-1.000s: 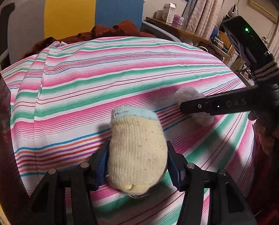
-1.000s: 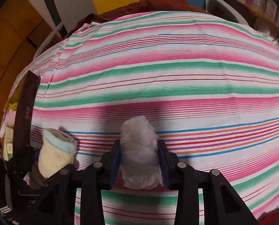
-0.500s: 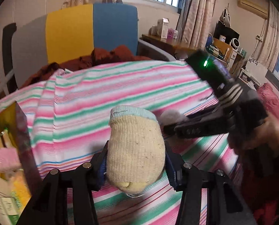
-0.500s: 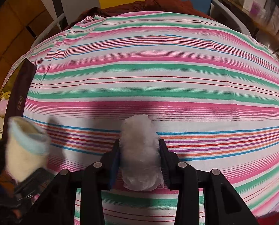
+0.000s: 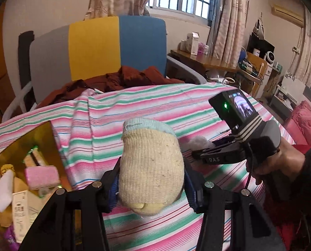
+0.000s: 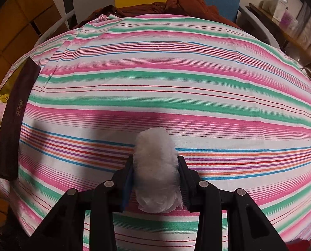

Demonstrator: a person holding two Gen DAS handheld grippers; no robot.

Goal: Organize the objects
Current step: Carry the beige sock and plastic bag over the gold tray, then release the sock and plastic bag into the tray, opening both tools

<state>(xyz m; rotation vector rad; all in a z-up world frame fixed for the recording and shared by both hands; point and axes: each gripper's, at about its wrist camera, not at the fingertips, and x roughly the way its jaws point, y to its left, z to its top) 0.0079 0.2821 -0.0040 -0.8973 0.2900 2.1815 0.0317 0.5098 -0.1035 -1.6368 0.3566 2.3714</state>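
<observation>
The left gripper (image 5: 151, 186) is clamped on one cream knitted sock (image 5: 152, 167) with a pale blue cuff, pads pressing both its sides; the sock's near end hides the gap between the fingers, and its lower tip bulges below them. The sock is held up off the striped cloth (image 5: 105, 125) rather than lying on it. At the near left, one open box (image 5: 51, 138) with a shiny gold lining is cut off by the frame edge; inside lie a pink block (image 5: 41, 176), a white strip and some printed packets, too jumbled to count surely. To the right, a person's hand (image 5: 281, 163) holds the right gripper (image 6: 156, 179), whose fingers are closed on one white fluffy bundle (image 6: 155, 171), perhaps wrapped in clear film, though the blur makes that uncertain. In the left wrist view only a tuft of the bundle shows behind the sock. The bundle hangs close over the cloth near its middle. Farther off, one crumpled rust-brown garment (image 5: 130, 77) lies at the cloth's far edge, partly hidden by it, against a panel (image 5: 97, 48) of grey, yellow and blue. Beyond stand a cluttered desk (image 5: 203, 60), curtains and a barred window.
</observation>
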